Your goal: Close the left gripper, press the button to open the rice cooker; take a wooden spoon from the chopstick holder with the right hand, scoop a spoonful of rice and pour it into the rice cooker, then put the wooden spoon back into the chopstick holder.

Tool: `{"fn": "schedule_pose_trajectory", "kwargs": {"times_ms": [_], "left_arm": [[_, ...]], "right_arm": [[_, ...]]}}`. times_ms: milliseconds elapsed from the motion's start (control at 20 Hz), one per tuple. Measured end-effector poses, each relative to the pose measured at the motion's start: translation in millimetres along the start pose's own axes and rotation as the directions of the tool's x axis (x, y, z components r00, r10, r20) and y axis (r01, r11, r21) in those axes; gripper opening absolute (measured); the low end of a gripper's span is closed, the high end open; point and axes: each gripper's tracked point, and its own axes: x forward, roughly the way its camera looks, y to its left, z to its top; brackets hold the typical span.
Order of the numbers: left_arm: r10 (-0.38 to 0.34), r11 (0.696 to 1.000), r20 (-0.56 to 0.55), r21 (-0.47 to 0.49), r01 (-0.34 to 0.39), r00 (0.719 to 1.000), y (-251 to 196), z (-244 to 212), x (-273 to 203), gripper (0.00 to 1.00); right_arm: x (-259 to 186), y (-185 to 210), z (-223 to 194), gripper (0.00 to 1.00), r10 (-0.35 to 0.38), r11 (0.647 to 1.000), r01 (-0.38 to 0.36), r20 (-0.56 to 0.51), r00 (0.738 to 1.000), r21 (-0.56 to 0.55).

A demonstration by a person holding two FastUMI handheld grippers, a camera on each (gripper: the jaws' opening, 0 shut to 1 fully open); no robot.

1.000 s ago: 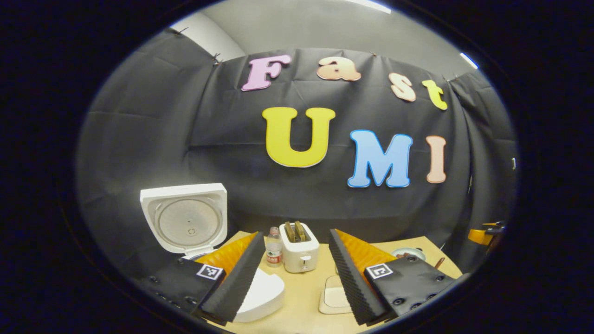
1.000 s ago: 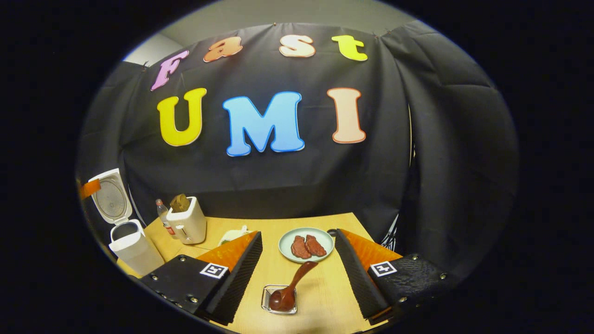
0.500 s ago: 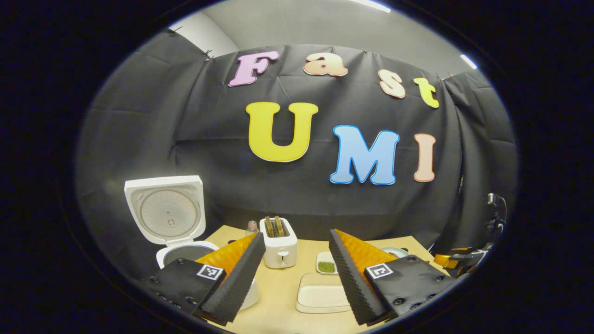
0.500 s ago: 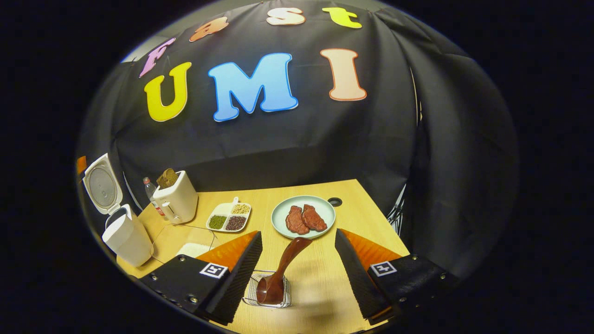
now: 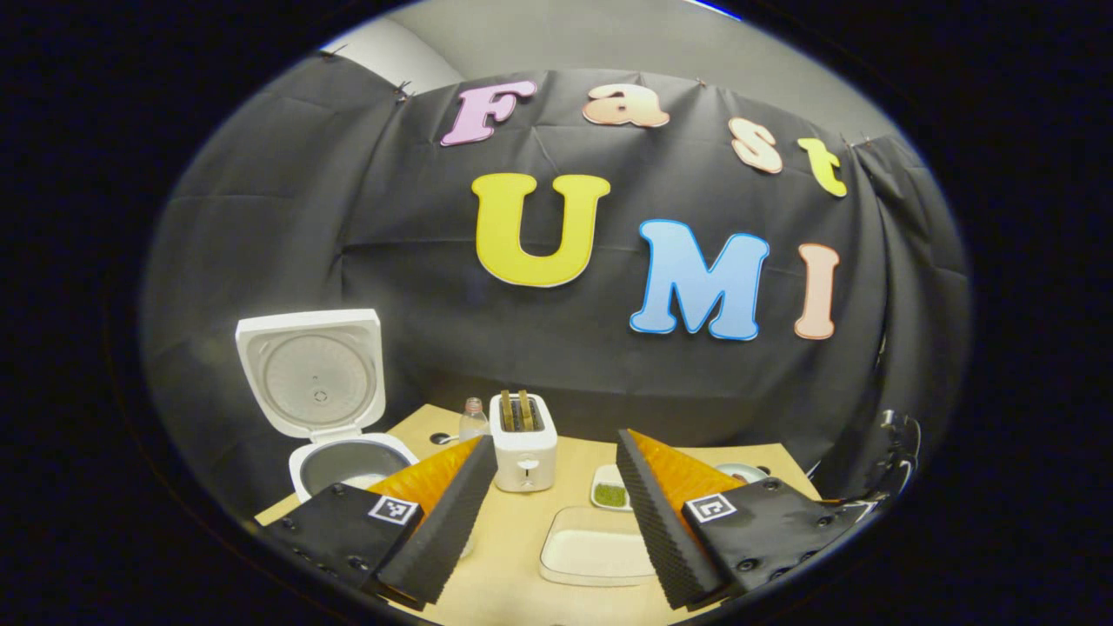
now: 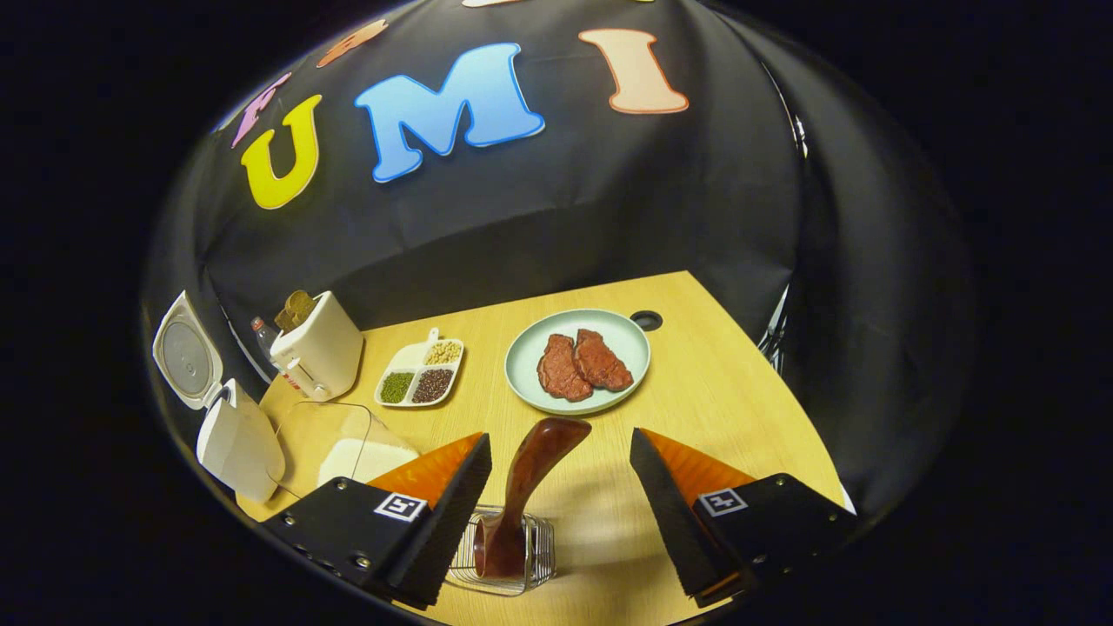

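While both grippers gape wide over the wooden table (image 6: 713,391), the wooden spoon (image 6: 522,487) stands between the right gripper (image 6: 561,513)'s fingers, its bowl hidden in the chopstick holder (image 6: 543,556); the left gripper (image 5: 556,513) holds nothing.

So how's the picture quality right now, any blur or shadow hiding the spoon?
Right gripper view: sharp, the spoon stands clear in its wire holder, a soft shadow beside it, strong fisheye bending at the edges. Left gripper view: sharp too, the open rice cooker evenly lit.
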Motion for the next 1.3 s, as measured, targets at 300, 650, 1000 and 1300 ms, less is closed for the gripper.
{"fn": "schedule_pose_trajectory", "kwargs": {"times_ms": [300, 650, 1000, 1300], "left_arm": [[-0.027, 0.999, 0.010, 0.030, 0.027, 1.000, -5, 5, 8, 1.00], [-0.083, 0.996, 0.028, 0.025, 0.082, 0.996, 20, 14, 16, 0.96], [-0.108, 0.994, 0.086, 0.037, 0.105, 0.990, 62, 29, -2, 1.00], [-0.122, 0.992, 0.095, 0.052, 0.118, 0.988, 87, 30, -12, 0.96]], "right_arm": [[15, 10, -9, 0.63, 0.071, 0.989, -0.061, -0.067, 0.995, 0.135], [-21, 24, 2, 0.08, 0.067, 0.969, -0.065, 0.003, 0.998, 0.239], [-89, 76, 59, 0.03, 0.061, 0.990, -0.083, 0.177, 0.982, 0.118], [-90, 181, 83, 0.02, 0.236, 0.968, -0.249, 0.218, 0.947, 0.035]]}}
